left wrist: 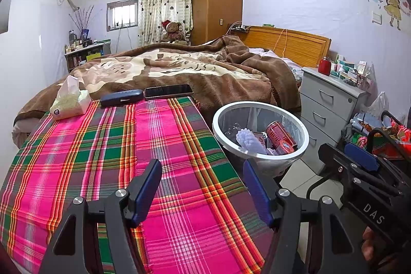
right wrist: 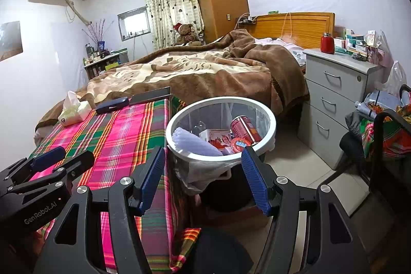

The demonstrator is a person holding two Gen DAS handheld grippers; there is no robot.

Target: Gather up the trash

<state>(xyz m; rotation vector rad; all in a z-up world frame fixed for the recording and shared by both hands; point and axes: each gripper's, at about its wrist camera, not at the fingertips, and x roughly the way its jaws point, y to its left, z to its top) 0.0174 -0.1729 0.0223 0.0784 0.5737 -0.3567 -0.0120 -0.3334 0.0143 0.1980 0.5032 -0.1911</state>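
Observation:
A white-rimmed trash bin [left wrist: 305, 135] [right wrist: 271, 117] with a clear liner stands on the floor beside the plaid-covered surface [left wrist: 143, 145] [right wrist: 118, 135]. Inside lie a red can [left wrist: 278, 136] [right wrist: 245, 130], a pale ribbed plastic piece [left wrist: 249, 141] [right wrist: 192, 143] and a red-and-white carton [right wrist: 218, 138]. My left gripper [left wrist: 201, 191] is open and empty above the plaid cloth. My right gripper [right wrist: 203, 179] is open and empty just in front of the bin. Each gripper shows in the other's view: the right one in the left wrist view [left wrist: 359, 166], the left one in the right wrist view [right wrist: 48, 163].
At the cloth's far end lie a tissue pack [left wrist: 69, 102] [right wrist: 73, 109], a dark case [left wrist: 120, 97] [right wrist: 112, 105] and a phone [left wrist: 168, 91] [right wrist: 150, 95]. Behind is a bed with a brown blanket [left wrist: 179, 68]. A grey drawer unit [left wrist: 326, 104] [right wrist: 334, 89] and a bag-laden chair [right wrist: 385, 130] stand right.

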